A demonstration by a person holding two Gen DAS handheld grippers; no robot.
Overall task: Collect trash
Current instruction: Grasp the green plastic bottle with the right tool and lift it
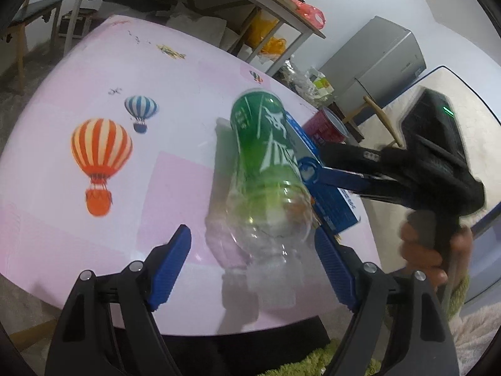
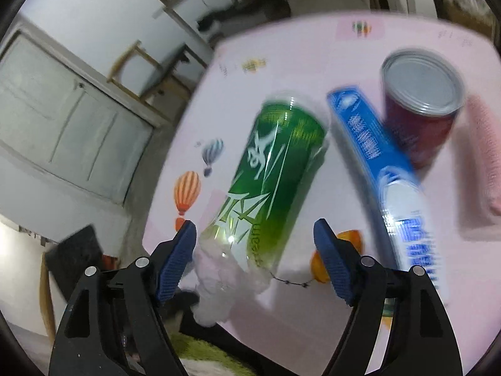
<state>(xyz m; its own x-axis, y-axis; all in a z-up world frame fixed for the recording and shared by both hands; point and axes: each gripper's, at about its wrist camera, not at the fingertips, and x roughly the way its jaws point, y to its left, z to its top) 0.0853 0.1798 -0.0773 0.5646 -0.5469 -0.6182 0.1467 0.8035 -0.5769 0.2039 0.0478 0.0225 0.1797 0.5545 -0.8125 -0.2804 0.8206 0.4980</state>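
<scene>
A clear plastic bottle with a green label (image 1: 266,163) lies on the pink table (image 1: 94,72), neck toward me. My left gripper (image 1: 253,244) is open, its blue fingers on either side of the bottle's neck end without touching. In the left wrist view the right gripper (image 1: 308,166) reaches in from the right beside the bottle. In the right wrist view the bottle (image 2: 269,181) lies between the open fingers of my right gripper (image 2: 255,235). A blue box (image 2: 385,181) and a red tin can (image 2: 422,106) lie to its right.
The table has a balloon-print cover (image 1: 100,163). The blue box (image 1: 328,194) and red can (image 1: 325,125) sit near the table's right edge. A shelf with bags (image 1: 269,31) and a grey cabinet (image 1: 375,62) stand behind. A green rug (image 1: 313,360) lies below.
</scene>
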